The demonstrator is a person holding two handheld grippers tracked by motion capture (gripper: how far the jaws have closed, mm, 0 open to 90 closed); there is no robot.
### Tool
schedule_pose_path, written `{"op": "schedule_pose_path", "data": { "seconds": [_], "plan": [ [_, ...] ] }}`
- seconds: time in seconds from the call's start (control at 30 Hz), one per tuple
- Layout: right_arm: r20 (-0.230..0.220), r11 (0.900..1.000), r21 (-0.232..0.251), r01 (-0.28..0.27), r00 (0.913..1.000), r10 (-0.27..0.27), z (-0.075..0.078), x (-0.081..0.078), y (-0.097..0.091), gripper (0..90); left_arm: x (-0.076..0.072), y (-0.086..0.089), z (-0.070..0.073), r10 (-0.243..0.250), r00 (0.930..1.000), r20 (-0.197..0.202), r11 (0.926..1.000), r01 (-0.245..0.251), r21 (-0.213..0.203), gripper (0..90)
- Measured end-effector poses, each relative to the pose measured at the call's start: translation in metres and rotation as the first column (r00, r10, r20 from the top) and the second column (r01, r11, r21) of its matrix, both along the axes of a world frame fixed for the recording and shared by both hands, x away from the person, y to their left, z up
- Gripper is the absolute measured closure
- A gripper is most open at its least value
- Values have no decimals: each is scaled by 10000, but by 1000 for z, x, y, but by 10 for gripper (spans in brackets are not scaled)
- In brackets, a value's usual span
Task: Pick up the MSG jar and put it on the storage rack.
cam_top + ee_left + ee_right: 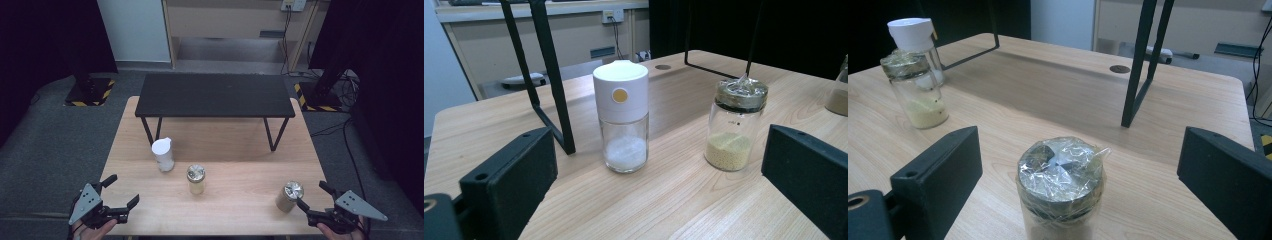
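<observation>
Left gripper (121, 191): lower left of the high view, over the table's near edge, held in a hand; jaws spread wide, nothing between them, nothing touched. In its own view the two black jaws stand at the lower corners with bare wood between.

Right gripper (311, 194): lower right of the high view, held in a hand; jaws wide apart, pads clear of any jar.

Right jar (289, 196): lower right of the high view, upright on the table, just beside the right gripper's tips. In the right gripper view it sits at lower centre (1060, 192), between the jaws yet apart from both, its top wrapped in clear film.

Middle jar (195, 179): centre of the high view, upright, yellow grains in the bottom, film over the top.

Shaker (163, 154): left of centre, just beyond the middle jar; white cap, glass body, white powder inside, upright.

Table (240, 200): light wood.

Shelf (216, 95): black, on thin legs, across the far half of the table.
</observation>
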State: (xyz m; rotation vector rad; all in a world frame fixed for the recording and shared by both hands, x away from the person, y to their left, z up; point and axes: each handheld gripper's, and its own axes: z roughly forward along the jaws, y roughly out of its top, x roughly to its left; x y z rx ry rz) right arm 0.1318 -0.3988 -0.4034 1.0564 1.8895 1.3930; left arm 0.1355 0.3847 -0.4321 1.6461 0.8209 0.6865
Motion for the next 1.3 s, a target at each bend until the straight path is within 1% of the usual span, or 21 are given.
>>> {"op": "schedule_pose_path", "data": {
  "seconds": [0.27, 0.33, 0.37, 0.43, 0.6, 0.67, 0.73, 0.77, 0.8, 0.83, 0.87, 0.9, 1.03, 1.1, 1.2, 1.3],
  "plan": [
    [-29, 9999, 116, -75, 10000, 75, -1, 2, -2, 48, 0, 0, 0, 33, 10000, -37, 10000, -34, -60, 2],
    [-87, 9999, 98, -97, 9999, 98, -1, 2, -2, 48, 0, 0, 0, 38, 10000, -42, 10000, -38, -52, 2],
    [-43, 9999, 40, -113, 9999, 113, -1, 1, -1, 48, 0, 0, 0, 29, 10000, -23, 10000, -29, -30, 2],
    [-22, 9999, 74, -127, 9999, 127, -1, 1, -1, 48, 0, -1, 0, 4, 10000, -1, 10000, -4, 40, 2],
    [-46, 9999, -50, -131, 9999, 131, 1, 1, 1, 48, 0, 0, 0, 4, 10000, -24, 10000, -4, 9, 3],
    [-35, 9999, -98, -121, 9999, 121, 2, 0, 2, 48, 0, 1, 0, 11, 10000, -77, 9999, -12, -104, 3],
    [-63, 9999, -107, -113, 9999, 113, 2, 0, 2, 48, 0, 0, 1, 24, 10000, -81, 10000, -25, -50, 3],
    [-75, 9999, -104, -102, 9999, 101, 2, 1, 2, 48, 0, 0, 2, -19, 9999, -140, 9999, 17, -135, 3],
    [-82, 9999, -101, -98, 9999, 97, 2, 1, 2, 48, -1, 0, 3, -29, 9999, -121, 10000, 28, -40, 3],
    [-76, 9999, -103, -99, 9999, 98, 2, 1, 2, 48, -1, 0, 3, -29, 9999, -121, 10000, 28, -40, 4],
    [-79, 9999, -108, -84, 9999, 83, 2, 1, 2, 48, -2, -2, 5, -14, 9999, -117, 9999, 16, 132, 4],
    [-93, 9999, -110, -80, 9999, 79, 2, 1, 2, 48, -2, -3, 6, 11, 9999, -139, 9998, -8, 218, 4],
    [-83, 9999, -102, -70, 9999, 70, 2, 0, 2, 48, -2, -4, 6, 6, 9999, -167, 9997, -2, 235, 4],
    [-89, 9999, -140, 3, 10000, -4, 2, 0, 3, 49, -1, -5, 7, -4, 9998, -174, 9995, 9, 317, 4],
    [-112, 9999, -159, 15, 9999, -17, 3, 0, 3, 49, 2, -6, 8, -96, 9998, -178, 9993, 103, 351, 5],
    [-99, 9998, -196, 52, 9999, -54, 3, -1, 4, 49, 5, -6, 10, -190, 9996, -221, 9995, 195, 232, 4]
  ]
}}
